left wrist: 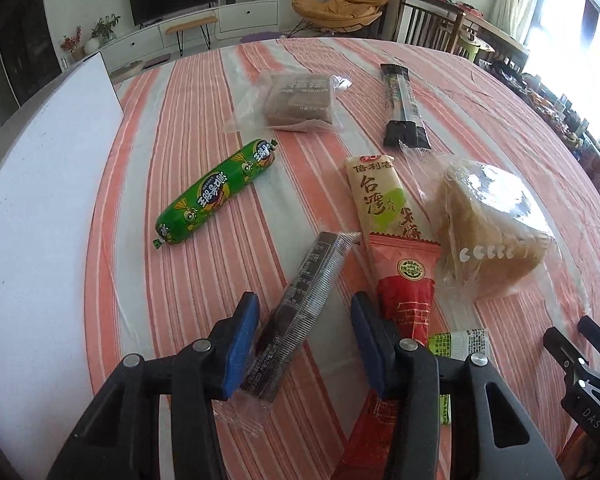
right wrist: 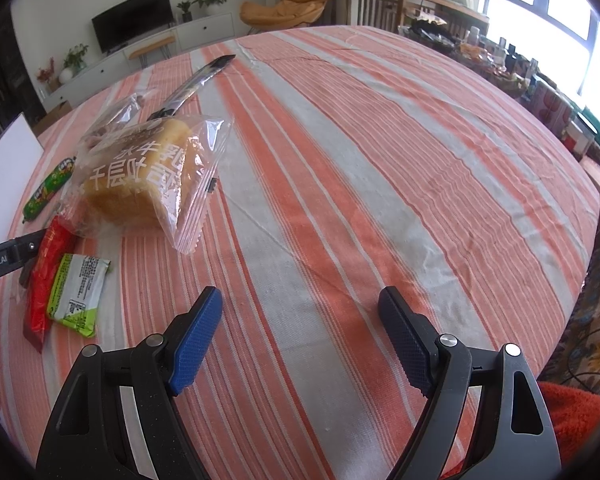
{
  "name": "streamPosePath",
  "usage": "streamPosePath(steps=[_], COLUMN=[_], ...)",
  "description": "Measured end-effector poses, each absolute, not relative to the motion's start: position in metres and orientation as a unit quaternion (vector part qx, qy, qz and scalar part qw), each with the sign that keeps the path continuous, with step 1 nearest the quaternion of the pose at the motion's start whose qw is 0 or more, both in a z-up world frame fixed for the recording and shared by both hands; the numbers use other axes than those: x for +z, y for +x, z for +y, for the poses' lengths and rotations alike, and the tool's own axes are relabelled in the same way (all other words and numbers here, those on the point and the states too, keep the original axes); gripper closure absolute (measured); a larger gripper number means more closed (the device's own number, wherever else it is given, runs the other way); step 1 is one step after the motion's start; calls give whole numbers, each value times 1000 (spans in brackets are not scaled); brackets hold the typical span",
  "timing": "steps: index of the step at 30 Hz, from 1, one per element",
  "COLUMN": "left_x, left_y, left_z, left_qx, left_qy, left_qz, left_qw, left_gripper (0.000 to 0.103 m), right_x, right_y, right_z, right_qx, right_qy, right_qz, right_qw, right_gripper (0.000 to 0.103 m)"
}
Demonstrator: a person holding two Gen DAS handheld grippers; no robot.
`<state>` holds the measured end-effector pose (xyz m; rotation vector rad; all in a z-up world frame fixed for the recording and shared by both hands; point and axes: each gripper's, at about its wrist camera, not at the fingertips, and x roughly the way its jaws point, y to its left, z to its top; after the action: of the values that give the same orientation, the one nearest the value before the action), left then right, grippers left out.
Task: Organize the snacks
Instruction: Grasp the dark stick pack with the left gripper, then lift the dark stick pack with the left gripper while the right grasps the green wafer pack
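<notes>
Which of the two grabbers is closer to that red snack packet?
Left. The left gripper has the red packet right beside one finger; the right gripper hovers open over bare tablecloth, further off.

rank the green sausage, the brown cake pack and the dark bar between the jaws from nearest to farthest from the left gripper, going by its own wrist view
1. dark bar, between the left gripper jaws
2. green sausage, up-left, mid-table
3. brown cake pack, far side, centre

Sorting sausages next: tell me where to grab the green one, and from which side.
Grip the green sausage across its thick middle, coming straight down from above. It lies flat and alone on the cloth, a round tube with pinched ends, so set the claw across its length.
</notes>
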<state>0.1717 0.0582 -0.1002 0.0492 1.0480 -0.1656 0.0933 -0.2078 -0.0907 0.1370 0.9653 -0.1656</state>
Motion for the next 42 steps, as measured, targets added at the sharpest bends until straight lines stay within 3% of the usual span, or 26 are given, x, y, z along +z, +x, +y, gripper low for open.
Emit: streamPosePath(steps=[2,3,4,11,17,20,22,24,34,42], left_x=[-99,-98,-97,-97,-99,-100,-100,-102,-110,-112], left_y=[165,163,158,97,55,52,60,63,72,73], left_z=[58,60,62,84,80,76,67,63,70,67], left_qx=[-73,-72,-68,-23,-18,-29,-37,-32,-18,-20], left_qy=[33,27,22,-54,-55,-39,-33,-20,8,11], left_qz=[495,495,498,493,474,463,461,460,456,455], left_qw=[865,866,864,868,879,885,886,887,890,890], left_gripper=[62,77,84,84,83,69,48,35,8,4], right_x=[-90,-90,-91,-91,-91,-91,-91,-91,-92,-92], right_y=[93,93,93,94,94,94,94,94,94,94], right_z=[-208,-208,-208,-208,-209,-208,-209,-209,-208,-208], right_qx=[-79,-78,-79,-79,-80,-80,-79,-78,-80,-80], right_qy=[67,67,67,65,63,62,63,65,58,58], right_qz=[463,463,463,463,464,464,464,463,465,465], right_qw=[880,880,880,880,880,880,880,880,880,880], right_gripper=[19,19,19,19,19,19,19,19,19,19])
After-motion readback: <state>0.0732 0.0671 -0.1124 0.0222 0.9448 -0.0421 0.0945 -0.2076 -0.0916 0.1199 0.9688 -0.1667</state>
